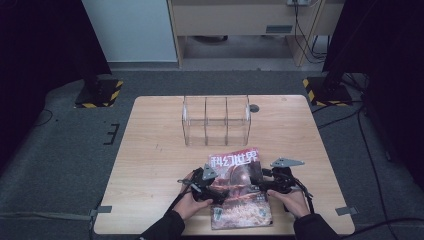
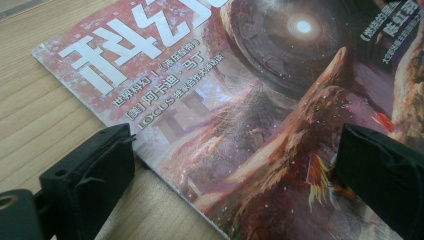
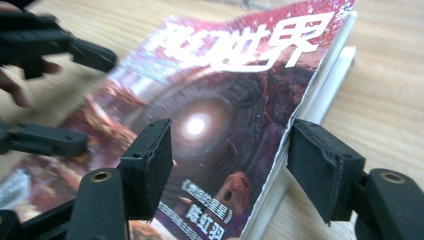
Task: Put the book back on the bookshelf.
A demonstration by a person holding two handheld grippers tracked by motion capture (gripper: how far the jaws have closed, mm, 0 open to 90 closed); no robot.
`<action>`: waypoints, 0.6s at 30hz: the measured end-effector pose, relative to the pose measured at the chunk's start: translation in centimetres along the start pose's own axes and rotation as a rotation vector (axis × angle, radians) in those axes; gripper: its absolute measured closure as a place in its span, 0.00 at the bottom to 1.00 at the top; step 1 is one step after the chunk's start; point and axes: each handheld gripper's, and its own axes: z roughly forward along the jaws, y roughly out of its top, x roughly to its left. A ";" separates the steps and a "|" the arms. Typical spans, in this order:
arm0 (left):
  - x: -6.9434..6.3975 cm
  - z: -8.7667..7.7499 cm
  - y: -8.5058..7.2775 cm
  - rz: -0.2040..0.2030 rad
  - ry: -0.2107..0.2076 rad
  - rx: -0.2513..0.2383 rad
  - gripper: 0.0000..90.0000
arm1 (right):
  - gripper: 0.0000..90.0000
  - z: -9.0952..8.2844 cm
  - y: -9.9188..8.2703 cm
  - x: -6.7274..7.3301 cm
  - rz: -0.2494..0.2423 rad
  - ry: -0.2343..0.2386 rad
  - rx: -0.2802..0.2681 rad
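One wooden table (image 1: 150, 165) stood on grey carpet, and it carried two things. The larger was a single clear plastic organiser (image 1: 216, 121) with three upright compartments, set toward the far middle of the tabletop. Nearer the person lay one magazine (image 1: 240, 192), face up with its red cover and white title characters, its near edge close to the table's front edge and well apart from the organiser.

Two grippers worked at the magazine, one in each of the person's two hands. The left gripper (image 1: 207, 186) sat over the magazine's left edge; in the left gripper view its two black jaws stood wide apart, one over the bare wood just beside the cover's edge and the other over the cover, gripping nothing. The right gripper (image 1: 276, 181) sat at the magazine's right edge; in the right gripper view its jaws were likewise spread wide, one above the cover and the other outside the page edge, where the cover had lifted off the pages below. Whether those jaws touched the magazine could not be told.
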 end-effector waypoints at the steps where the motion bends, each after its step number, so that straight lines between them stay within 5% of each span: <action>1: 0.0 0.0 0.0 0.000 0.000 0.000 0.02 | 0.40 -0.2 0.1 0.1 0.008 0.010 -0.011; 9: 0.0 0.0 0.0 0.000 0.000 0.000 0.02 | 0.40 -0.6 0.5 0.5 0.000 0.084 -0.097; 18: 0.0 0.0 0.0 0.000 0.001 0.000 0.02 | 0.35 0.7 -0.4 -0.3 0.027 -0.012 0.066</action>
